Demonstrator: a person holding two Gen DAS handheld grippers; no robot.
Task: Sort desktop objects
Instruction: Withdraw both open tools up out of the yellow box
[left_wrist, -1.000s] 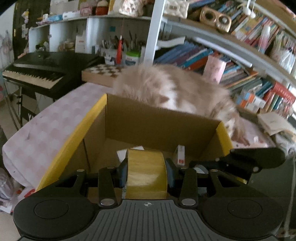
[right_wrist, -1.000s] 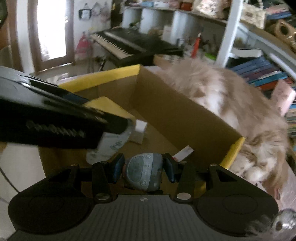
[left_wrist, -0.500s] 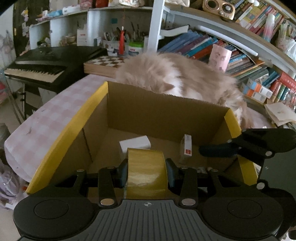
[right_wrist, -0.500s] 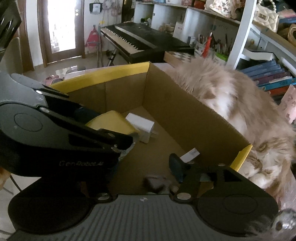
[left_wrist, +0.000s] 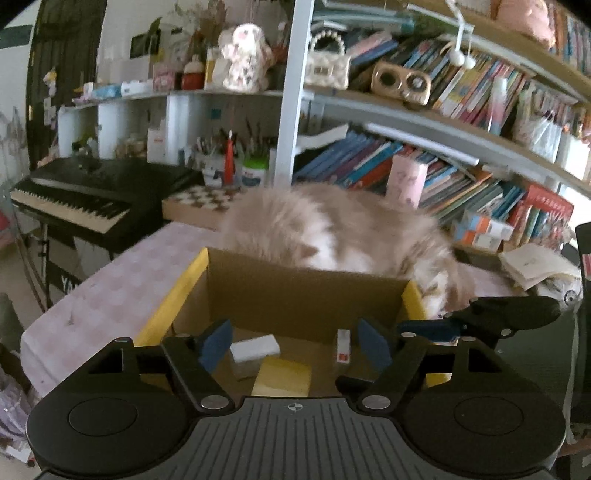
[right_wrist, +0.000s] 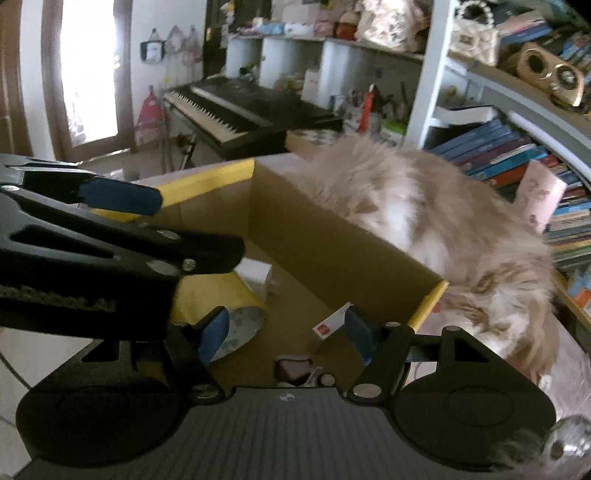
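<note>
Yellow tape edges the cardboard box (left_wrist: 295, 295) that fills the lower middle of both views; at far left of the right wrist view the left gripper (right_wrist: 122, 221) reaches in over the box, and in its own view the left gripper (left_wrist: 295, 345) has its jaws opening wide, nothing between the pads. Just below them, on the box floor, lies the yellow tape roll (left_wrist: 282, 376), beside a white block (left_wrist: 255, 347) and a small red-and-white card (left_wrist: 342, 347); further right, the right gripper (right_wrist: 286, 334) has its jaws opening too, empty, with a dark small object (right_wrist: 293, 369) lying loose on the floor under them. A fluffy cat (right_wrist: 424, 221) lies against the far wall of the box, towards the right; the drop-off step looks finished for both hands. The next move probably calls for lifting both tools clear of the box walls and of each other, without brushing the cat, and then finding whatever remains outside the box, which neither view shows.
</note>
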